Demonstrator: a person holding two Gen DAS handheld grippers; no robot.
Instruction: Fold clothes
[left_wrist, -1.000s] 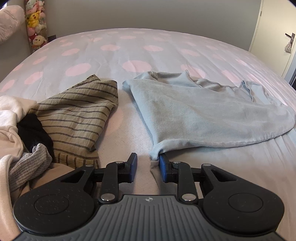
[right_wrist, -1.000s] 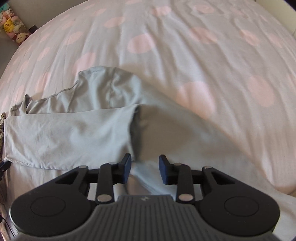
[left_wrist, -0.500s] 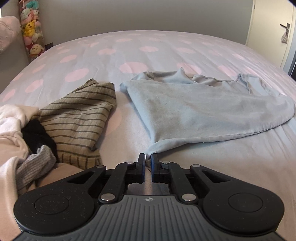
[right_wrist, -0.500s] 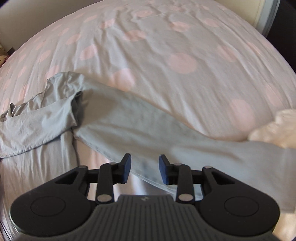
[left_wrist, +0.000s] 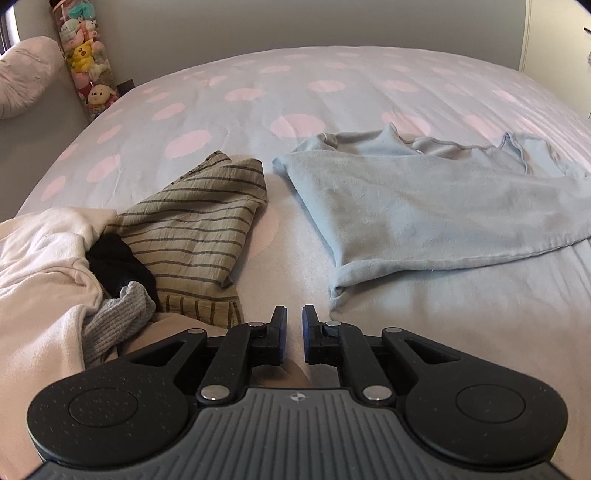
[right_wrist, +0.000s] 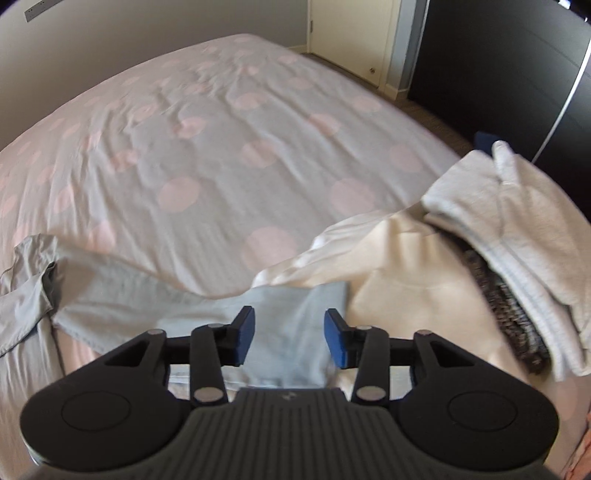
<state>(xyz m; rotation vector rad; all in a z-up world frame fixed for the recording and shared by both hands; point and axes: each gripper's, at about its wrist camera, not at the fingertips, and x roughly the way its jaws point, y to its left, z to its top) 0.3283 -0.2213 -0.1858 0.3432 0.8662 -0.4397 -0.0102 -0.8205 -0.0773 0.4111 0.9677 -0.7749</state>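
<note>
Left gripper (left_wrist: 294, 325) nearly closed, opening slightly, empty, near hem corner of light blue top (left_wrist: 436, 206) spread on dotted bed (left_wrist: 221, 110). Right gripper (right_wrist: 289, 334) opening above its sleeve (right_wrist: 288, 317), beside cream garment (right_wrist: 406, 266).

The left gripper (left_wrist: 294, 325) stood open one second ago with the corner of the light blue top (left_wrist: 436, 218) at its right pad. Half a second ago it had closed on that corner. Now the jaws are opening slightly, a narrow gap shows between the pads, and the corner lies free of them at 1 o'clock. The right gripper (right_wrist: 289, 336) has travelled along the sleeve (right_wrist: 207, 310), from near the shoulder to the cuff end. Its jaws are opening, with the sleeve lying below and between them. A pile of pale clothes (right_wrist: 454, 266) has entered its view at 2 o'clock.
</note>
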